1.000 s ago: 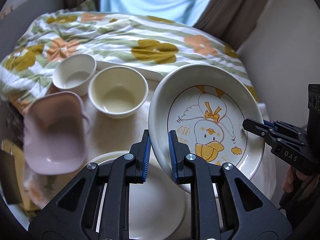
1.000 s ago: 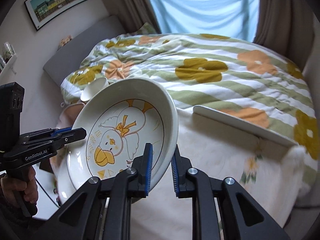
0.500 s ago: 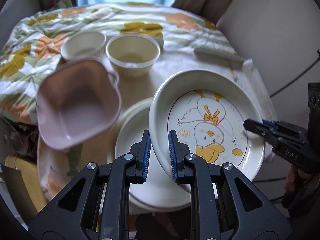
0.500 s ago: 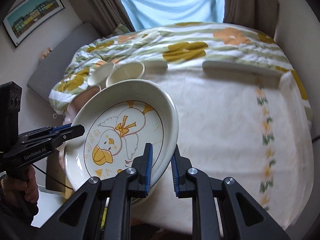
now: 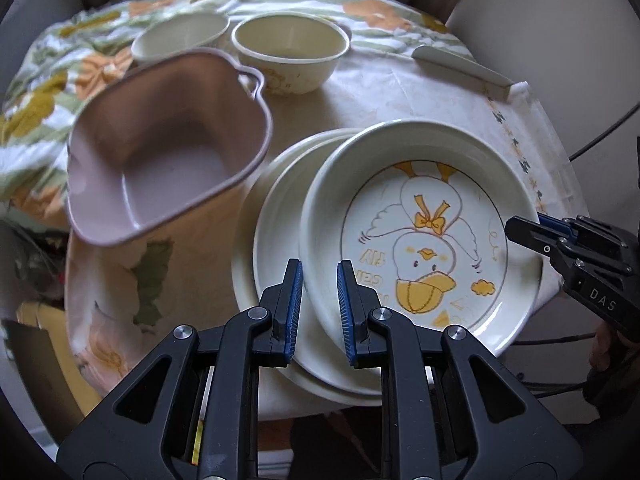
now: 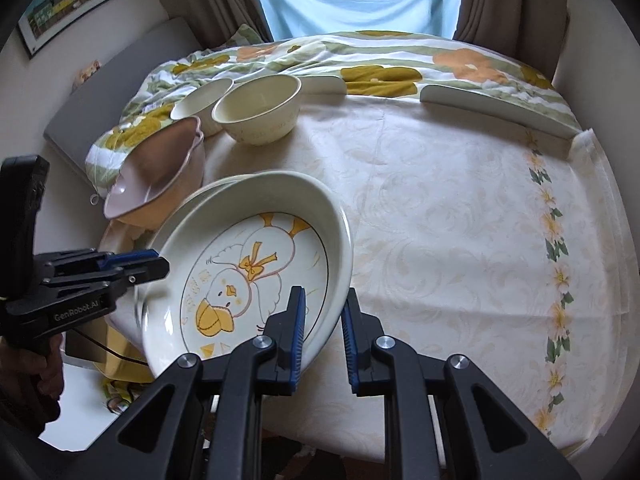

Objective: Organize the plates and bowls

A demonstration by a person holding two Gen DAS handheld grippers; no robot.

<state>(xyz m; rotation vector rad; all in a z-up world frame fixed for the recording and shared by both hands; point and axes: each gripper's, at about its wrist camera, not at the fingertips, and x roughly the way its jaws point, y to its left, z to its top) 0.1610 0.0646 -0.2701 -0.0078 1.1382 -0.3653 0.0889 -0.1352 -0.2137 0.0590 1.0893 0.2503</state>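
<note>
A cream duck-print plate (image 5: 424, 236) is held by both grippers. My left gripper (image 5: 318, 300) is shut on its left rim. My right gripper (image 6: 323, 320) is shut on its right rim (image 6: 336, 272); it also shows at the right of the left wrist view (image 5: 528, 230). The plate hangs tilted just above a plain cream plate (image 5: 276, 220) on the table. A pink heart-shaped bowl (image 5: 168, 148) sits to the left. A cream bowl (image 5: 290, 54) and a white bowl (image 5: 176, 38) stand behind.
The table wears a cream patterned cloth (image 6: 460, 208) with a flower border at the right. A floral quilt (image 6: 380, 56) on a bed lies beyond the far edge. A white raised strip (image 6: 496, 110) lines the table's far right edge.
Both grippers have lowered the duck plate and brought it over the plain plate. The bowls now appear closer and larger in both views.
</note>
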